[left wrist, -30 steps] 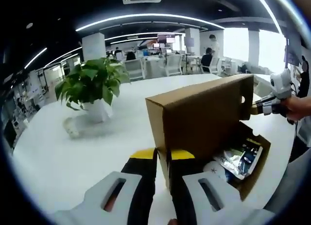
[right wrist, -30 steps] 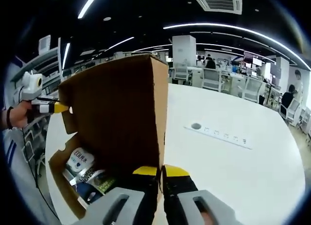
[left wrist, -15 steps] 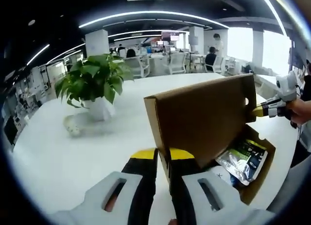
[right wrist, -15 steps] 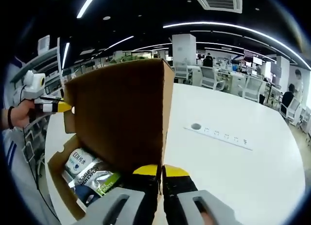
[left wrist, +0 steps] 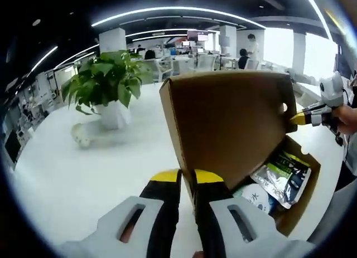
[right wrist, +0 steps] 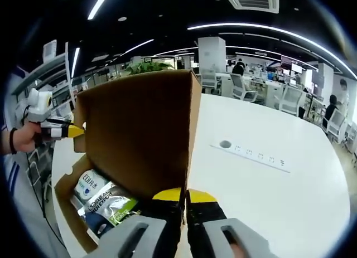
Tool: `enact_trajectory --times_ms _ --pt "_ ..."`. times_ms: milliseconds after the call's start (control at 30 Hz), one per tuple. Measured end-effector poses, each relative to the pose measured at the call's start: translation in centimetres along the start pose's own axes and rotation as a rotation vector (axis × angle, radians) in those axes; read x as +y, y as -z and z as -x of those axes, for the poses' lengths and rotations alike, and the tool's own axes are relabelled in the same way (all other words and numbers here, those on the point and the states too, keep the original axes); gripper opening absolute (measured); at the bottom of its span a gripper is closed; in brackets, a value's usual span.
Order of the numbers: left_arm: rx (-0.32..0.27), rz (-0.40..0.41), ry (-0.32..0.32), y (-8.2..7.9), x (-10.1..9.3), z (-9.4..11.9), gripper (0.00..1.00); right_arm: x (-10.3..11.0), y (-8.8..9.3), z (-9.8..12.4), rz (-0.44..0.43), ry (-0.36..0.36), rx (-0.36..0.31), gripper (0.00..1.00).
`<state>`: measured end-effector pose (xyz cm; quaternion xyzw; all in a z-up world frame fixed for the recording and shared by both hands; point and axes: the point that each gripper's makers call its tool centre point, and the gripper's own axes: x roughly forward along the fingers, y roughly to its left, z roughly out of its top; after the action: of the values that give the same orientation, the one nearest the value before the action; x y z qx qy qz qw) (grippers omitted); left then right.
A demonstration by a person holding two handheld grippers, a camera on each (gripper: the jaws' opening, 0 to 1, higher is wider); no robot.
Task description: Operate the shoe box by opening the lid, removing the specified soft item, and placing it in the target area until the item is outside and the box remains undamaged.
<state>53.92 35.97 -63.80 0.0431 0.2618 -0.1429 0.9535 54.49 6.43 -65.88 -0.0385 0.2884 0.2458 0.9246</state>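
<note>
On the white tabletop (left wrist: 67, 180) sits the box (left wrist: 295, 213) with its lid (left wrist: 234, 124) standing upright. Both claws are pinching that lid: the left claw (left wrist: 187, 175) clamps one side edge and the right claw (right wrist: 185, 195) clamps the other, jaws pressed together on the cardboard. Inside the box you can see a couple of soft pouches (right wrist: 106, 205), still down in there. A potted plant (left wrist: 109, 91) sits well apart, further back on the tabletop.
</note>
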Motion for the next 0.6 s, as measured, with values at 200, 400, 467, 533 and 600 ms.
enact_trajectory --times_ms 200,400,467,533,600 --pt "0.003 -0.004 -0.01 -0.1 -0.1 0.0 0.07 -0.2 -0.1 -0.3 0.001 -0.002 0.003 0.0" --pt "0.034 0.003 -0.022 1.3 -0.1 0.1 0.08 -0.3 -0.3 -0.7 0.001 -0.004 0.007 0.0" --pt "0.043 0.003 -0.022 1.7 -0.1 0.1 0.08 -0.4 -0.3 -0.8 0.0 -0.004 0.008 0.0" --pt "0.047 0.007 -0.025 1.9 -0.1 0.2 0.08 -0.5 -0.4 -1.0 -0.003 -0.004 0.01 0.0" --pt "0.05 0.011 -0.025 2.0 -0.1 0.2 0.07 -0.5 -0.4 -1.2 -0.002 -0.002 0.012 0.0"
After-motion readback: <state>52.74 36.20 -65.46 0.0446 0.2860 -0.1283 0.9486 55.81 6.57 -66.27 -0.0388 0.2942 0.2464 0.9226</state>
